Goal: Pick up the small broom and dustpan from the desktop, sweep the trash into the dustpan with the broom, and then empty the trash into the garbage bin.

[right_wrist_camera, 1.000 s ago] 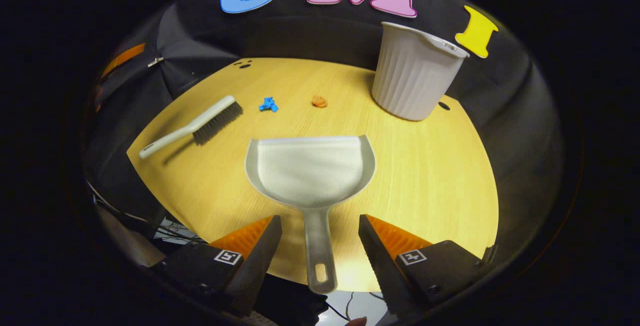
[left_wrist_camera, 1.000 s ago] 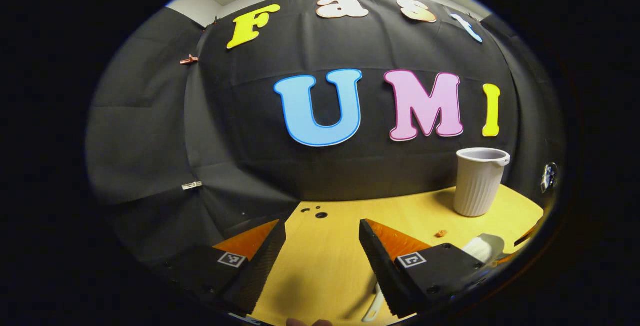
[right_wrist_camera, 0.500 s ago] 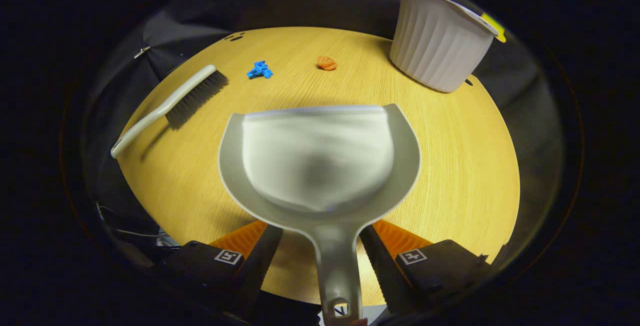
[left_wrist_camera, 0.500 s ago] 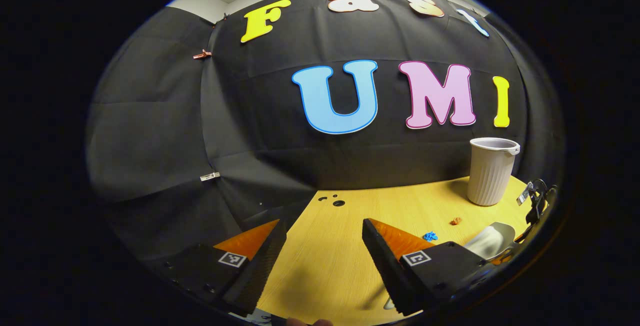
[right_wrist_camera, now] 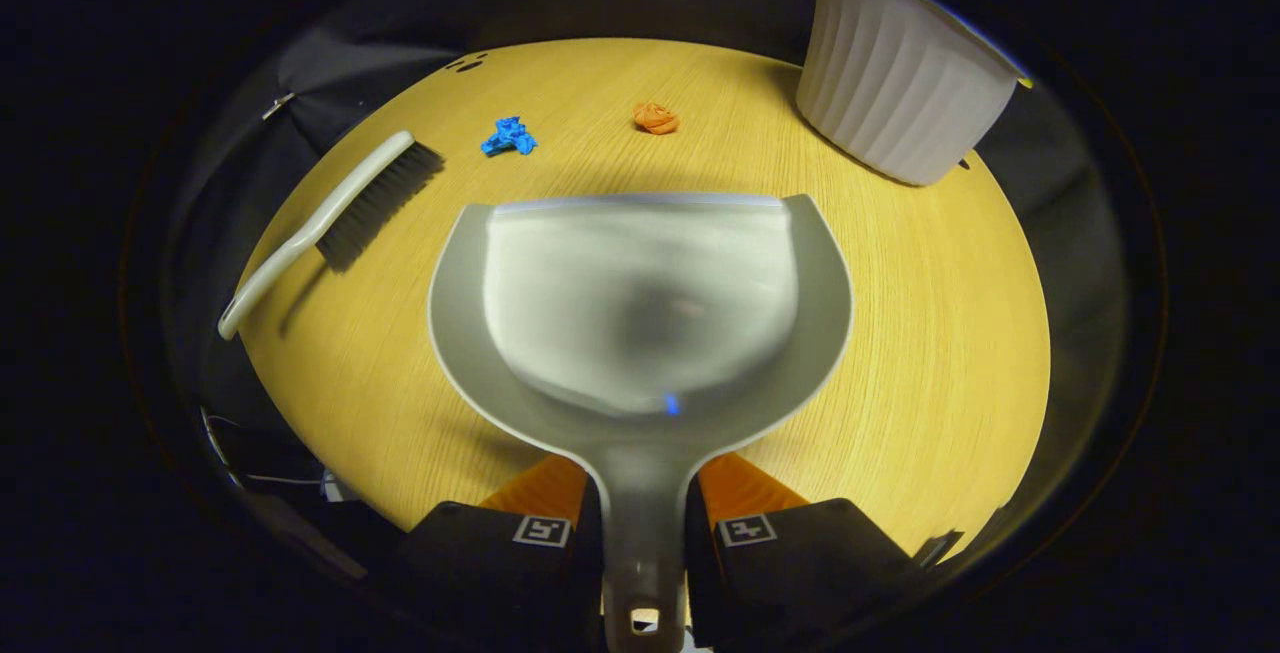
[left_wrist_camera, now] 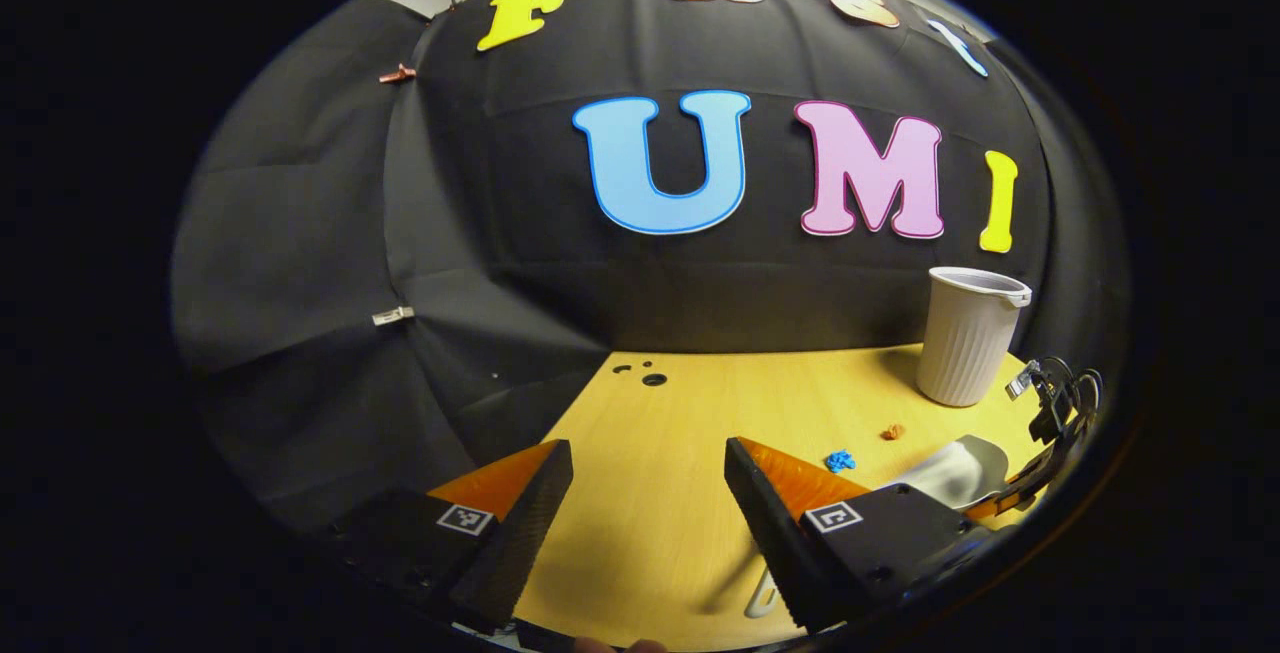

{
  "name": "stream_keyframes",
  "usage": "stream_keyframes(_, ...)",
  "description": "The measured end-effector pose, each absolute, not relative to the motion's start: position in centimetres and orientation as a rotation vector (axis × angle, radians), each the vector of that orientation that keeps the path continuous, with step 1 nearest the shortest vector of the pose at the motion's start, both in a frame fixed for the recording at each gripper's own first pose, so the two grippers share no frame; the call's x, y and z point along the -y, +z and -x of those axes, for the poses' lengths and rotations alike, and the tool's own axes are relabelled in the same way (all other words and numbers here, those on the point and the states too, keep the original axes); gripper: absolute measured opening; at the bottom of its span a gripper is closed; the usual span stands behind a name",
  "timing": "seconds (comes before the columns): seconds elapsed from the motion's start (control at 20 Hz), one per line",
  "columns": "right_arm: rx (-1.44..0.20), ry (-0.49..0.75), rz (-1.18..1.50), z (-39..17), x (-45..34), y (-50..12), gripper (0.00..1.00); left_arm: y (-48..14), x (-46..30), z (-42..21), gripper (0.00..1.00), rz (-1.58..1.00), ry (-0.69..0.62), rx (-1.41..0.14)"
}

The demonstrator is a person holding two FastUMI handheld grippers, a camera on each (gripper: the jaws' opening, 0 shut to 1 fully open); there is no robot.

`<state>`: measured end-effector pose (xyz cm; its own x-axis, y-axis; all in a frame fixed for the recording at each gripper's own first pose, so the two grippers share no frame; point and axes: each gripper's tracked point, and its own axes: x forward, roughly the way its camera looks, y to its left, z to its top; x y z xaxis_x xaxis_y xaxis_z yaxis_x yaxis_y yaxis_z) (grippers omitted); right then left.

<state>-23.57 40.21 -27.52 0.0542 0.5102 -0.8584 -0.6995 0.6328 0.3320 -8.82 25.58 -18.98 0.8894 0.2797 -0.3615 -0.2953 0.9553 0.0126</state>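
my left gripper [left_wrist_camera: 640,513]: jaws wide apart, holding nothing | my right gripper [right_wrist_camera: 642,523]: fingers clamped on the dustpan handle [right_wrist_camera: 642,533]

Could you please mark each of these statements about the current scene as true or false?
1. The right tool is shut on the handle of the grey plastic dustpan. True.
2. The left tool grips the white-handled broom with dark bristles. False: its fingers stand apart with nothing between them, and the broom lies on the yellow wooden desktop.
3. The blue crumpled scrap lies inside the dustpan. False: it lies on the desktop beyond the pan.
4. The white ribbed garbage bin stands upright. True.
5. The orange crumpled scrap lies between the blue scrap and the bin. True.
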Motion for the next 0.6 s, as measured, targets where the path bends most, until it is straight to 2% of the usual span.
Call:
stream_keyframes(0.1,-1.221,0.928,0.187,23.6,-40.0,-27.4,0.36,-20.8,-25.0,7.9,0.97,0.057,0.262,-0.423)
stream_keyframes(0.25,-1.221,0.907,0.179,23.5,-39.2,-26.2,0.37,-23.8,-23.9,6.9,0.98,0.052,0.196,-0.534)
stream_keyframes(0.6,-1.107,0.969,0.210,22.7,-36.7,-21.8,0.38,-28.1,-17.5,5.6,0.99,0.124,-0.050,-0.797)
